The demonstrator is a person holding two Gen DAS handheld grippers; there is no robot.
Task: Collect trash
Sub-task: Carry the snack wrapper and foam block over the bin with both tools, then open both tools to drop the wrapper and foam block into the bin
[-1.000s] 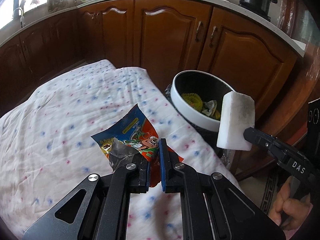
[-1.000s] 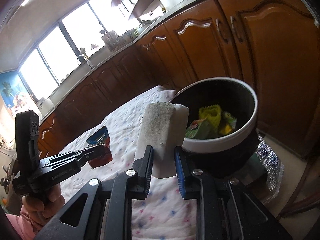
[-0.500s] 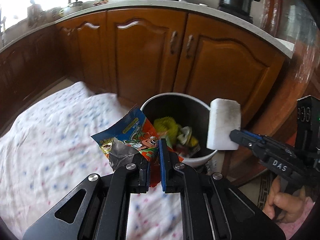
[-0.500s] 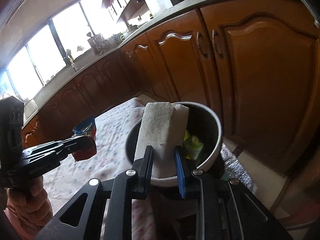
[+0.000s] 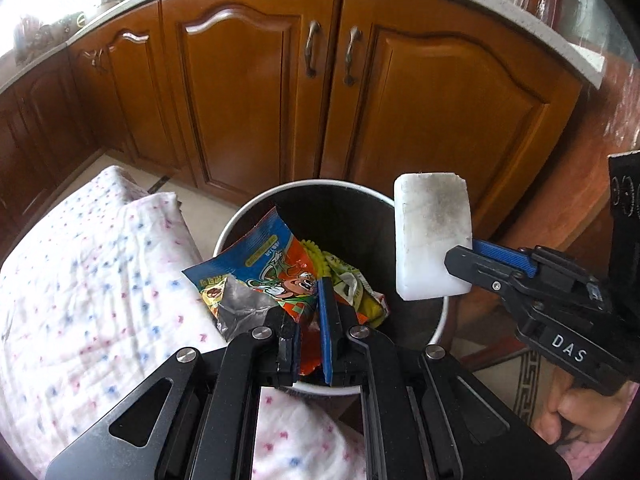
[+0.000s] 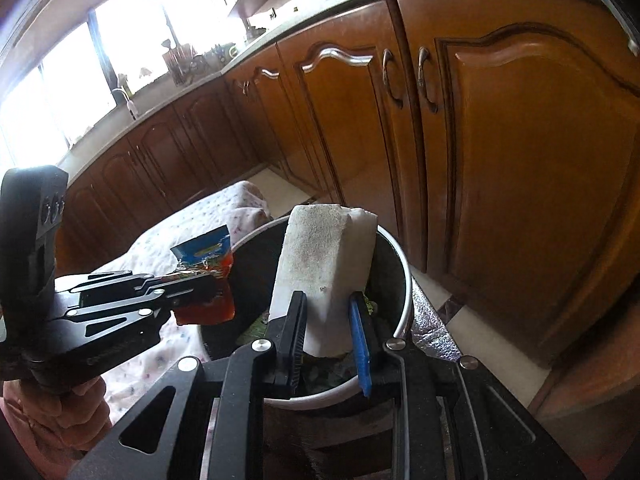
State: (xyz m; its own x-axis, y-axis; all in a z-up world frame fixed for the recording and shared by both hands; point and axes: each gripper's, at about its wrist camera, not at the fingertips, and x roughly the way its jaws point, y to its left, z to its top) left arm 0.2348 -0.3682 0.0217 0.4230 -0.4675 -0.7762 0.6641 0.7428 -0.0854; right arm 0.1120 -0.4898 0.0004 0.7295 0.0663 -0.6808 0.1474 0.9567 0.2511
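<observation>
My left gripper [image 5: 308, 304] is shut on a blue and orange snack wrapper [image 5: 260, 272] and holds it over the open round bin [image 5: 240, 220]. The bin has a white rim, a dark inside and yellow and green trash [image 5: 352, 284] at the bottom. My right gripper [image 6: 326, 304] is shut on a white foam block [image 6: 320, 264] with a dirty face, held over the bin's right side [image 6: 404, 280]. The block [image 5: 432, 236] and right gripper [image 5: 464, 258] also show in the left wrist view. The wrapper [image 6: 208, 264] and left gripper [image 6: 208, 282] show in the right wrist view.
A table under a white cloth with pink and blue dots [image 5: 80, 280] lies left of the bin. Brown wooden cabinet doors [image 5: 260, 88] stand close behind it. Crumpled foil [image 6: 432, 328] lies on the tiled floor beside the bin.
Both grippers have moved from above the table edge to over the bin, each still holding its item. The bin now lies directly beneath them.
</observation>
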